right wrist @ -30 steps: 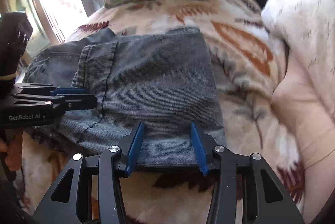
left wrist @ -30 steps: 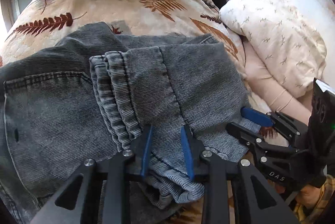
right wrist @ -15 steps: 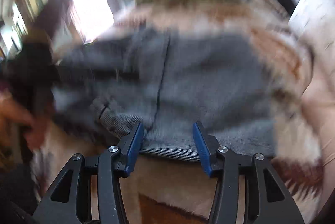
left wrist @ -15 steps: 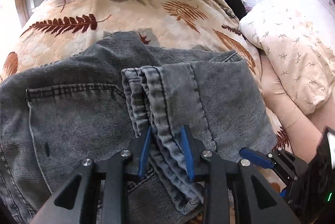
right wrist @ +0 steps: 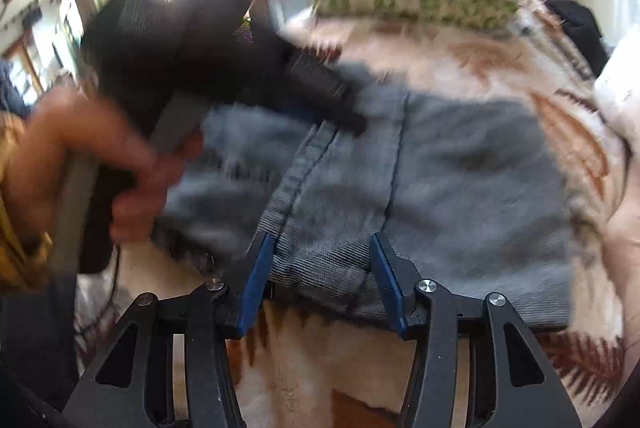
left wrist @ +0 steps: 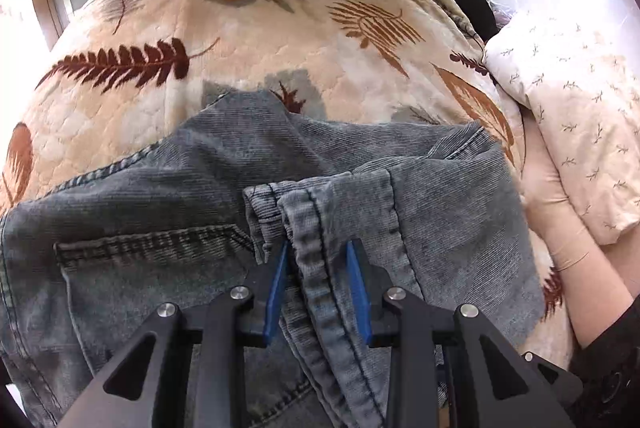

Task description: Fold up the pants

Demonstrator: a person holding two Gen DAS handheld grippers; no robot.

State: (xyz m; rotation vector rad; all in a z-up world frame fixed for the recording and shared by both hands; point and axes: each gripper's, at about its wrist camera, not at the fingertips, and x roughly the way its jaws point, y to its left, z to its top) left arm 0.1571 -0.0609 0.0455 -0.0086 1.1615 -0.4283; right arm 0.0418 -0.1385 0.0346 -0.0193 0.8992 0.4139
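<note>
Now my left gripper [left wrist: 318, 284] is sitting farther up the grey pants [left wrist: 168, 292] than a second ago, its blue fingers parted astride the doubled hem ridge without pinching it. My right gripper [right wrist: 322, 282] is likewise hanging open at the near folded edge, where it was before. Folded, the pants are lying across the leaf-print quilt [left wrist: 240, 39], their long axis running left to right, back pocket [left wrist: 148, 268] up.
</note>
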